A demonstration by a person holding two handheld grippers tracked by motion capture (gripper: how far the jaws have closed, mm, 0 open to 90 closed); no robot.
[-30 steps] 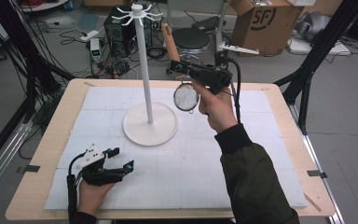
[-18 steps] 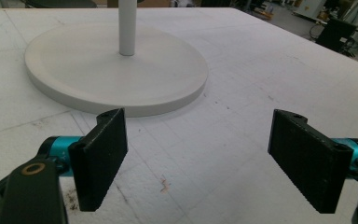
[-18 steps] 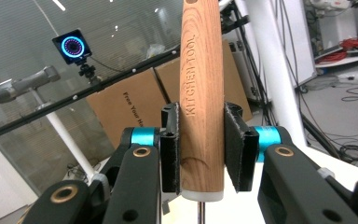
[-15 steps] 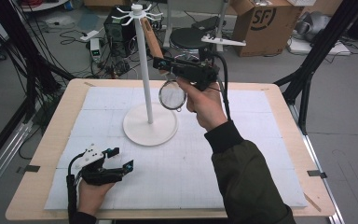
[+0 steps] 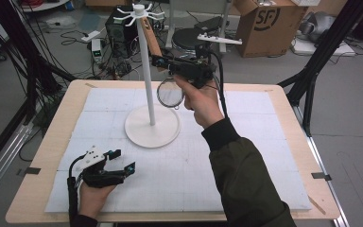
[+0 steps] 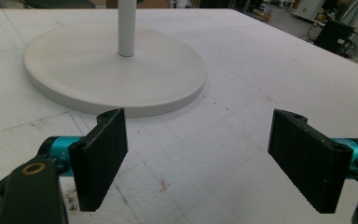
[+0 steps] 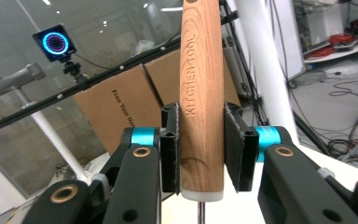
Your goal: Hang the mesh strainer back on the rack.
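Up high, right gripper (image 5: 163, 60) jaws clamp strainer (image 5: 170, 92) handle — beside stand (image 5: 152, 125).

A wooden table (image 5: 293, 142) is covered by a white gridded mat (image 5: 246, 142). Beyond its far edge a grey floor (image 5: 359, 94) is strewn with cables (image 5: 75, 35) and electronics — a cardboard box (image 5: 269, 23) is set past the far right corner. Black frame struts (image 5: 321, 52) are seen at both sides. In the right gripper view, glass panels (image 7: 98, 51) and a glowing ring light (image 7: 55, 43) are shown.
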